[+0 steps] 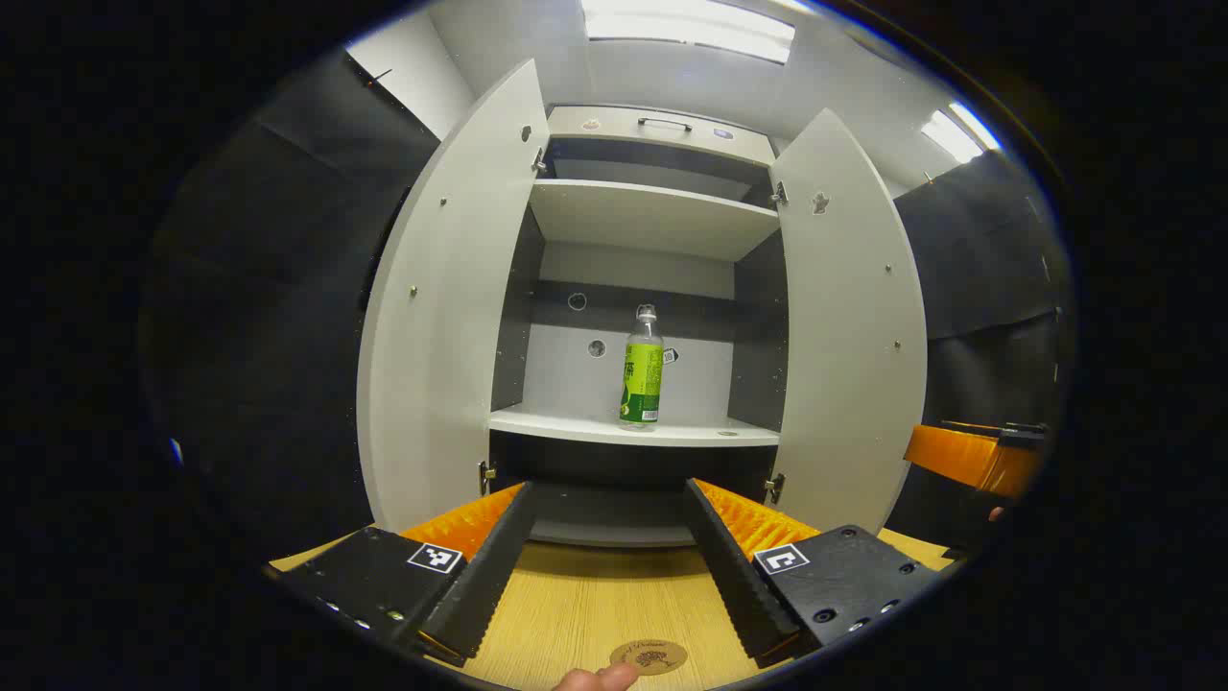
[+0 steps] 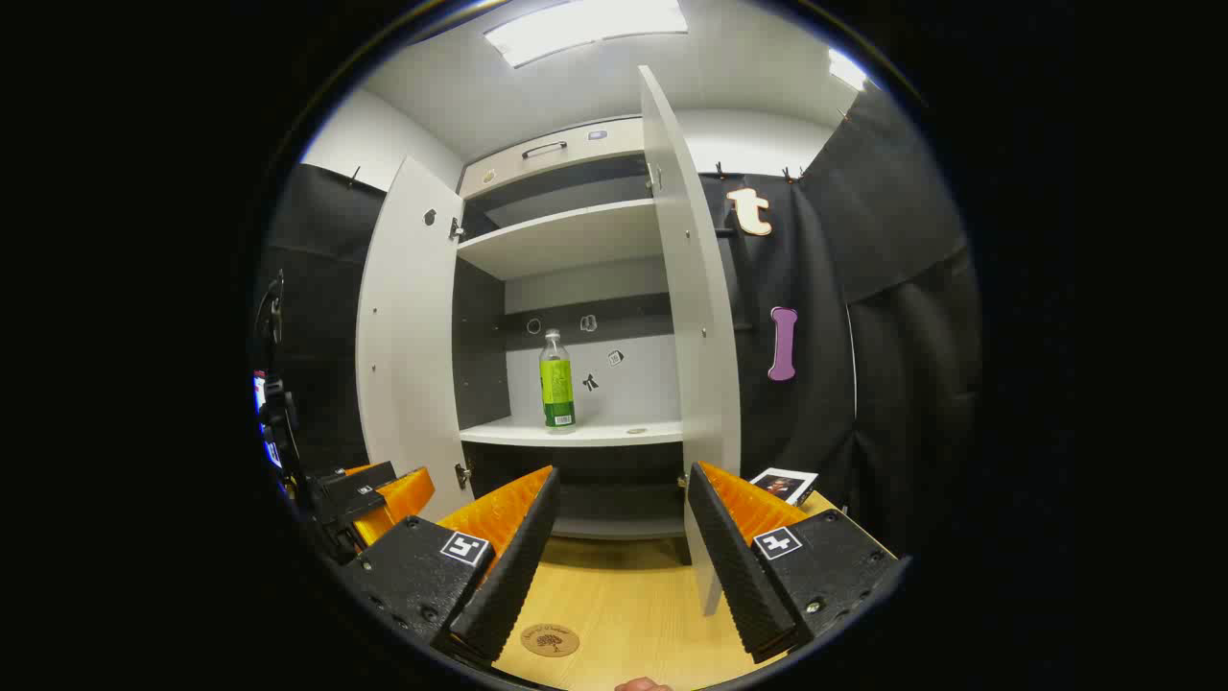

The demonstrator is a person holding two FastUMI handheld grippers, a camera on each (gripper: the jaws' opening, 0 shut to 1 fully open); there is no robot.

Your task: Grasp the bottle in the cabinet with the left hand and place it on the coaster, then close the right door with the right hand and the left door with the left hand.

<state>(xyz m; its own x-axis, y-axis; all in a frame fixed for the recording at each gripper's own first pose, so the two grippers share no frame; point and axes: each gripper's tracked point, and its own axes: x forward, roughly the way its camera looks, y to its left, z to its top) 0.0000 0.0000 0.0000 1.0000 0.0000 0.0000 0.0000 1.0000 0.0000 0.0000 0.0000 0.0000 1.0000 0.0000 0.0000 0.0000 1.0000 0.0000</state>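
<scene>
A clear bottle with a green label (image 1: pixel 641 369) stands upright on the cabinet's middle shelf (image 1: pixel 576 425), also seen as the bottle (image 2: pixel 556 382) in the right gripper view. Both white doors hang wide: the left door (image 1: pixel 441 307) and the right door (image 1: pixel 849 317), whose edge faces me as the right door (image 2: pixel 696 317). A round brown coaster (image 1: pixel 649 657) lies on the wooden table near me, the same coaster (image 2: pixel 550 639). My left gripper (image 1: pixel 606 566) is open, well short of the cabinet. My right gripper (image 2: pixel 619 557) is open too. The left gripper (image 2: pixel 379 499) shows at the left of the right gripper view.
The wooden tabletop (image 1: pixel 595 605) runs under both grippers up to the cabinet. An upper shelf (image 1: pixel 652 216) is bare, with a drawer handle (image 1: pixel 665 123) above. A small card (image 2: pixel 784 485) lies on the table right of the right door. A fingertip (image 1: pixel 595 679) shows at the bottom edge.
</scene>
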